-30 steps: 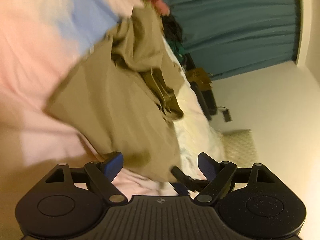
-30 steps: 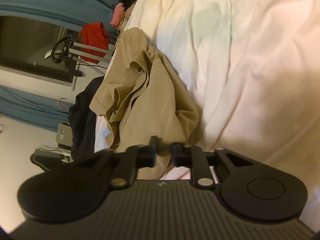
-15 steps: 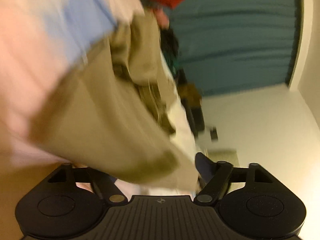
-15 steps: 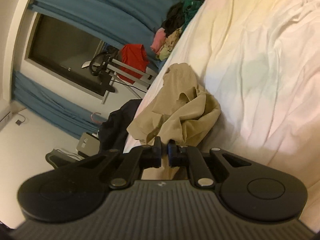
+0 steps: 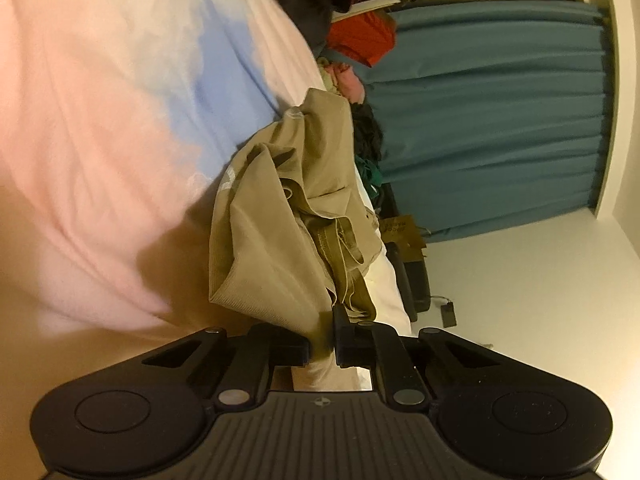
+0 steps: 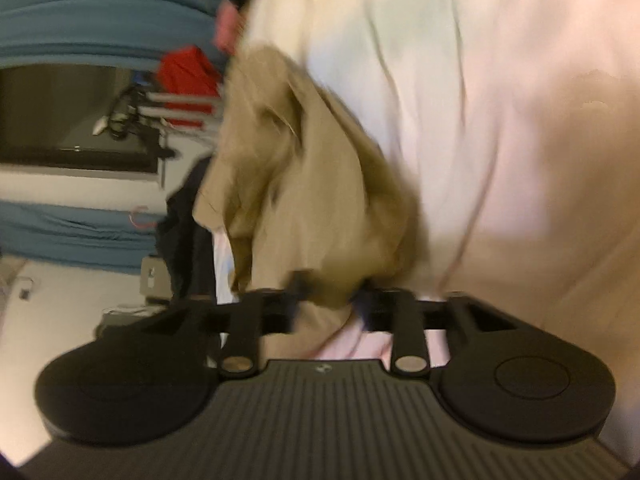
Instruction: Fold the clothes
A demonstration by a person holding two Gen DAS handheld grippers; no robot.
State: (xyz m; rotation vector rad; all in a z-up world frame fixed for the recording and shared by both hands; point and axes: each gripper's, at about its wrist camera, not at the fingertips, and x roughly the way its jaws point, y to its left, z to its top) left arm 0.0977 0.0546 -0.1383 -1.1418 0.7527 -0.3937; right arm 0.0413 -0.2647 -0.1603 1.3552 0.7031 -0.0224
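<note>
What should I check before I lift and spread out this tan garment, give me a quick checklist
1. Left gripper shut on the tan garment: ok, cloth is pinched between its fingers.
2. Right gripper grip: cannot tell, the frame is blurred; the fingers stand apart with cloth between them.
3. Garment flat: not ok, it lies bunched and crumpled on the bedsheet.
4. Which edge or corner each gripper holds: cannot tell.
5. Bare sheet beside the garment for spreading: ok in both views.
6. Other clothes piled at the garment's far end: not ok, close enough to snag.
</note>
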